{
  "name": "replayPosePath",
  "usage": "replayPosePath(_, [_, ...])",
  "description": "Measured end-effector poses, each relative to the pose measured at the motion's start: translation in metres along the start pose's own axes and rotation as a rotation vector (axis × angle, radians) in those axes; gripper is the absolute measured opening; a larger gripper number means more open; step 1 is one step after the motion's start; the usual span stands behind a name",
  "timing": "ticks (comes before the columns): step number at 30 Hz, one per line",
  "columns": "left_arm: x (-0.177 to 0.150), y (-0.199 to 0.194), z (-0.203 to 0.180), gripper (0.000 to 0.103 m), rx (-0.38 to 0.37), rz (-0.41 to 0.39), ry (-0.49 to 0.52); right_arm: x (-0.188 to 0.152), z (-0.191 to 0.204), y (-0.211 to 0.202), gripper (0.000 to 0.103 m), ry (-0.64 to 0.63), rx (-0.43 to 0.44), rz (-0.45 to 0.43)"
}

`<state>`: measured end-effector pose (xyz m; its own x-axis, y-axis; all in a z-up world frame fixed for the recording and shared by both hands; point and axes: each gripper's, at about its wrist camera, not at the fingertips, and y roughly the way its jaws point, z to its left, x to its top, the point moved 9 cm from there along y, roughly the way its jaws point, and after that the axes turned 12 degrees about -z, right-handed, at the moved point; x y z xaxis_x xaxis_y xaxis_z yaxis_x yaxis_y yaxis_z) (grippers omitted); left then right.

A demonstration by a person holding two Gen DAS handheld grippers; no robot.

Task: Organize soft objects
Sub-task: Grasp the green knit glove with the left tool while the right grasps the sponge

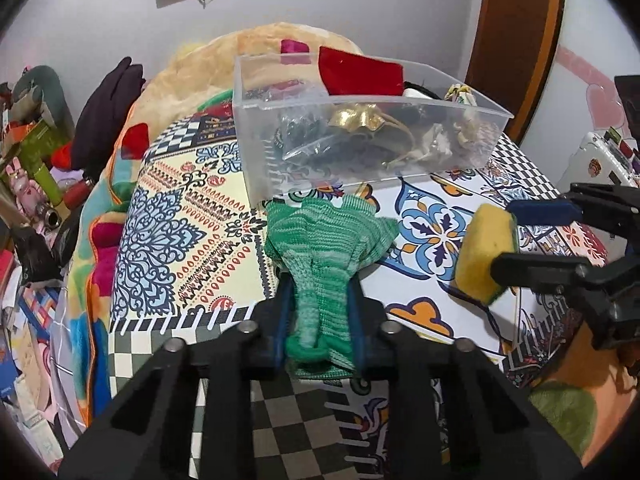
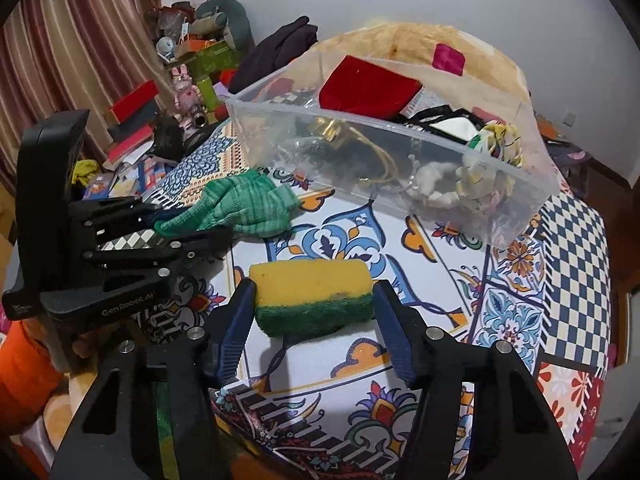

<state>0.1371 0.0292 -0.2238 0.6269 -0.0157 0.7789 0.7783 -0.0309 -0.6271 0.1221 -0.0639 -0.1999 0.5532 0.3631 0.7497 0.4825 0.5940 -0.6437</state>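
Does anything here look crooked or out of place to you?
Yes: the clear plastic bin sits tilted, its far side propped on the tan plush cushion behind it. Otherwise the left claw grips a green knit cloth and the right claw a yellow-green sponge.

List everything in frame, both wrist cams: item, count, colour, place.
knit cloth: 1, green, pinched in left gripper, over the patterned cover
sponge: 1, yellow with green scrub layer, between right gripper's fingers
clear bin: 1, transparent, ahead on the cover
red pouch: 1, red, leaning in the bin
gold item: 1, gold, in the bin
flower bows: a few, pale yellow-green, bin's right end
patterned cover: 1, multicolour
dark garment: 1, dark purple, back left
left gripper: black, blue pads
right gripper: black, blue pads
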Motion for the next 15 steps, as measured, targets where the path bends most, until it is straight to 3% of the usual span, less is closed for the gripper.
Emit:
replayPosePath(2, [0.003,-0.004,-0.001,0.016,0.003,-0.016,0.008,0.004,-0.003,-0.004,0.056,-0.001,-0.010,-0.017])
replayPosePath(15, [0.069,-0.050,-0.009,0.015,-0.004,-0.205,0.032,0.057,-0.021,-0.042,0.055,0.017,-0.098,-0.189])
